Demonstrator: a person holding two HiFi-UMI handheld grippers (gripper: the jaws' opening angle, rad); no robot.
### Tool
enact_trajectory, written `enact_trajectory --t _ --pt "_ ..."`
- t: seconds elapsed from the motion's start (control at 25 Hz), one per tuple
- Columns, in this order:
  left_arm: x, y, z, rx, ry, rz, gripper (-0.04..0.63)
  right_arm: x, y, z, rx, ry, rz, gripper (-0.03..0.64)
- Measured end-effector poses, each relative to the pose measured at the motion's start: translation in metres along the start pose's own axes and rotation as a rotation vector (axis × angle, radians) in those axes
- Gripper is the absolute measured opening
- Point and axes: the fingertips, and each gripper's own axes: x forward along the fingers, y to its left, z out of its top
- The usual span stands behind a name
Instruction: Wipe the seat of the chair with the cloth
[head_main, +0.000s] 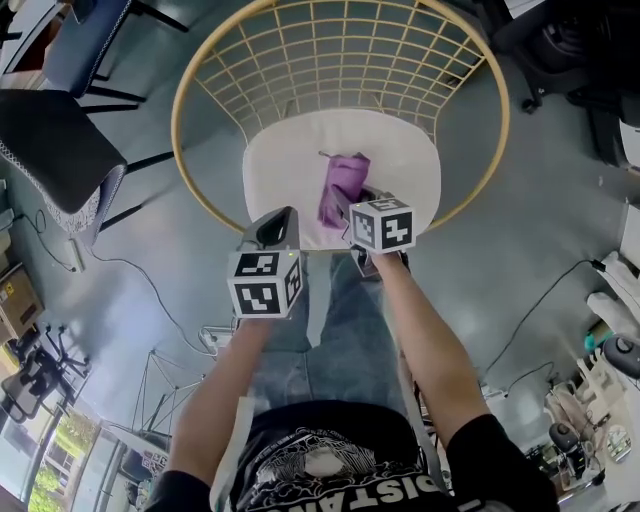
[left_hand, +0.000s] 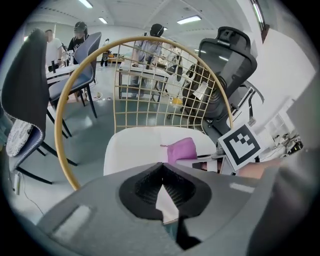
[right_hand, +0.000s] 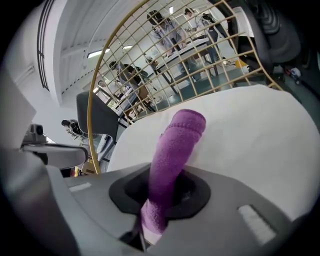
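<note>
Cloth (right_hand: 176, 142) pinched on white seat (right_hand: 250, 130)

Fingers of the right gripper (right_hand: 165, 197) were clamped on the purple cloth, whose far end lay on the seat of the gold wire chair (head_main: 200, 60). Beside it, over the seat's front edge, the left gripper (left_hand: 162, 192) hovered with its fingers pressed together, empty.

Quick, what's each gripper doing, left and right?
Left hand-held gripper: closed, empty.
Right hand-held gripper: closed on the cloth.
</note>
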Motion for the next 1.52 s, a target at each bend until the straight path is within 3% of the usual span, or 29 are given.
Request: enact_trajectory --t 0.76,1.04,1.24,1.52 --pt "0.032 -0.082 0.010 0.063 0.012 -0.038 -0.003 -0.092 -0.100 0.003 0.044 -0.031 -0.160 0.061" --pt "0.037 -0.093 -0.001 0.060 0.014 -0.032 -0.003 -0.118 -0.126 -0.004 0.033 -0.045 -0.210 0.061" --pt "0.025 -0.080 0.004 0.043 0.004 -0.021 -0.003 -0.120 -0.096 0.013 -0.001 -0.076 -0.158 0.061" --pt "-0.002 -0.030 -0.011 0.006 0.010 0.012 -0.003 -0.064 0.016 0.018 -0.020 -0.101 0.045 0.060"
